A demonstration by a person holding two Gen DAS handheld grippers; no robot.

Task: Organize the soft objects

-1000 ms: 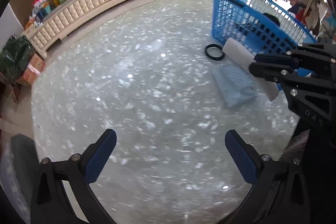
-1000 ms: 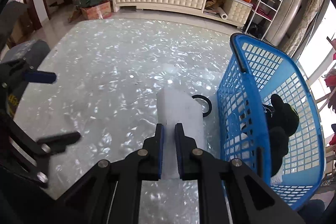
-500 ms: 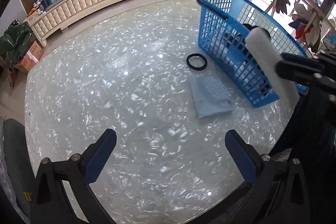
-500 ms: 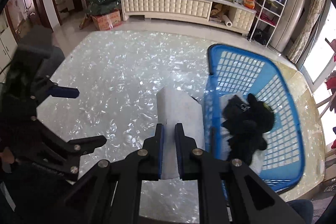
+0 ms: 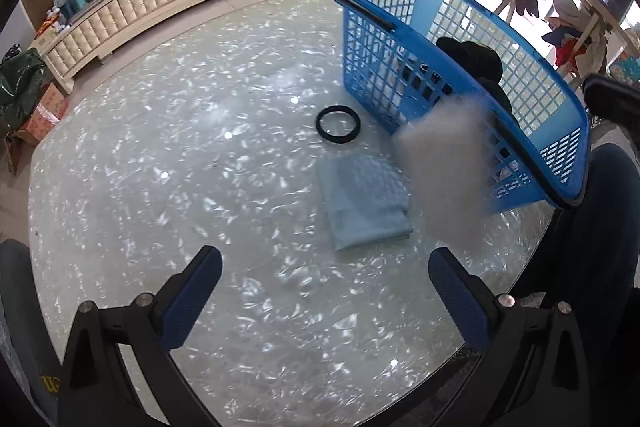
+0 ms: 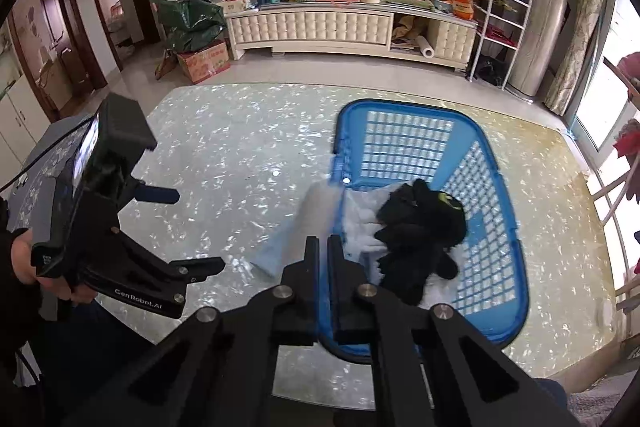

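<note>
Container: one blue mesh basket (image 6: pixel 404 143) stands on the pearl-flecked glass table (image 5: pixel 168 131), toward its right side. Contents, by the right wrist view: a black plush toy (image 6: pixel 420 223) lying on a white fluffy item (image 6: pixel 360 227) against the near end; the far half of the floor is bare mesh. The white foam block (image 6: pixel 318 201) appears as a blurred pale shape across the basket's near-left rim, just beyond the fingertips of the right gripper (image 6: pixel 324 247). That gripper's jaws are all but closed with only blue basket showing through the slit, so they hold nothing. Whether the block touches the rim or is in the air cannot be told. The left gripper (image 6: pixel 180 231), gripped by a hand (image 6: pixel 24 259), hangs over the table's left part with jaws spread wide and empty. The left wrist view adds what the other lacks: a black ring (image 5: pixel 338 125) flat on the glass just beside the basket's near corner, and the full outline of a folded pale blue cloth (image 5: pixel 364 201) lying near it, apart from the basket. There the block is a grey-white smear in front of the basket's side wall, and the plush shows only as a dark mass through the mesh.
</note>
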